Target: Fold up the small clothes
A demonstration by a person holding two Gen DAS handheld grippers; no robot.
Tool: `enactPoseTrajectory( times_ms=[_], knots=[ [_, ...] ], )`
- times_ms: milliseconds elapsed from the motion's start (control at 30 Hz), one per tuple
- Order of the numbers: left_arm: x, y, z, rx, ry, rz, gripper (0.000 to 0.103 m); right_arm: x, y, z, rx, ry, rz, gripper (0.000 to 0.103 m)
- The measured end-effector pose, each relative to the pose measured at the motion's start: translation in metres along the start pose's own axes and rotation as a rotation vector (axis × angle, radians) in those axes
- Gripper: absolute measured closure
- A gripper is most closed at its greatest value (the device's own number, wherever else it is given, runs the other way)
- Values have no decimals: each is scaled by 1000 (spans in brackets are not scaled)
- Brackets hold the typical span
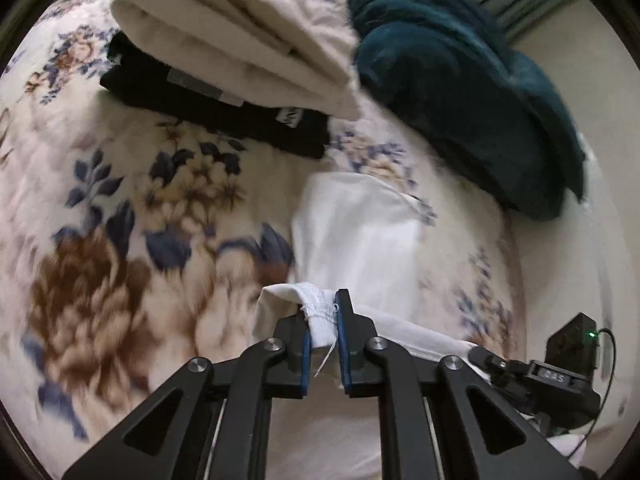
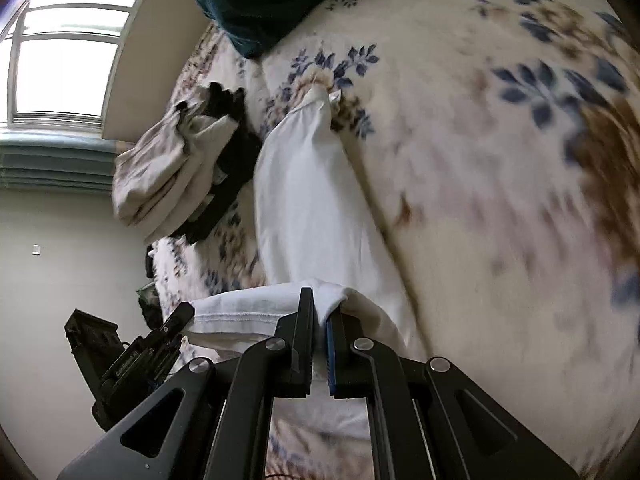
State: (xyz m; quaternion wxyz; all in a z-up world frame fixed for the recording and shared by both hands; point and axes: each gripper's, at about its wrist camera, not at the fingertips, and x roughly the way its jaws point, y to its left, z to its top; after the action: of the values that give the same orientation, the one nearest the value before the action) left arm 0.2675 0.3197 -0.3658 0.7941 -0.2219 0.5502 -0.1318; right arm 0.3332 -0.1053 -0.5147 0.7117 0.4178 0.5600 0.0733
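White cotton garment (image 1: 356,232) hangs over the floral blanket (image 1: 120,200), one hemmed corner pinched in my left gripper (image 1: 324,320), the other in my right gripper (image 2: 320,320). I should keep the edge taut and lay both corners down evenly.

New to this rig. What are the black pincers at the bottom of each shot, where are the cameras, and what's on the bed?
Each picture comes from a fisheye camera on a handheld two-finger gripper, looking along its fingers; a person carries one per hand. The left gripper and right gripper are both shut on edges of one white garment, stretched between them above a floral blanket. Also on the blanket: a stack with cream folded cloth on black folded clothes, and a dark teal fuzzy item. The blur suggests movement.
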Motion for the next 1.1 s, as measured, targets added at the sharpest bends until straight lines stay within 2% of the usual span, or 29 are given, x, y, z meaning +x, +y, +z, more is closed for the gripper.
enactPoseTrajectory(
  times_ms=[167, 367, 500, 533, 567, 600, 633, 667, 700, 733, 767, 800, 967, 1033, 1100],
  knots=[
    [41, 1, 42, 0, 0, 55, 94, 44, 6, 55, 0, 44, -19, 98],
    [62, -9, 95, -28, -63, 54, 94, 61, 22, 124, 19, 8, 26, 98],
    [85, -15, 120, -1, -56, 87, 93, 74, 32, 161, 47, 0, 43, 97],
    [89, -16, 123, -4, -51, 109, 91, 80, 32, 169, 65, 19, 51, 96],
    [90, -15, 124, -9, -45, 124, 81, 87, 32, 176, 87, 38, 65, 96],
    [89, -16, 124, -12, -46, 142, 63, 92, 31, 181, 101, 51, 87, 88],
    [85, -16, 122, -11, -68, 148, 54, 93, 31, 184, 106, 48, 122, 79],
    [81, -15, 121, -18, -84, 140, 36, 93, 31, 184, 98, 38, 143, 52],
    [77, -13, 119, -32, -92, 116, 30, 91, 33, 184, 81, 26, 156, 27],
    [72, -11, 115, -48, -105, 98, 30, 87, 35, 183, 70, 14, 173, 20],
    [69, -9, 114, -56, -111, 101, 30, 83, 37, 182, 55, -2, 195, 17],
    [65, -7, 110, -59, -114, 101, 30, 81, 38, 180, 41, 3, 187, 17],
    [55, 7, 83, -89, -86, 105, 30, 64, 48, 156, -134, 3, 18, 17],
    [62, 3, 73, -35, -49, 132, 30, 70, 51, 148, -223, 42, -87, 17],
    [79, -6, 70, 62, -7, 214, 30, 88, 60, 139, -353, 90, -239, 17]
  ],
)
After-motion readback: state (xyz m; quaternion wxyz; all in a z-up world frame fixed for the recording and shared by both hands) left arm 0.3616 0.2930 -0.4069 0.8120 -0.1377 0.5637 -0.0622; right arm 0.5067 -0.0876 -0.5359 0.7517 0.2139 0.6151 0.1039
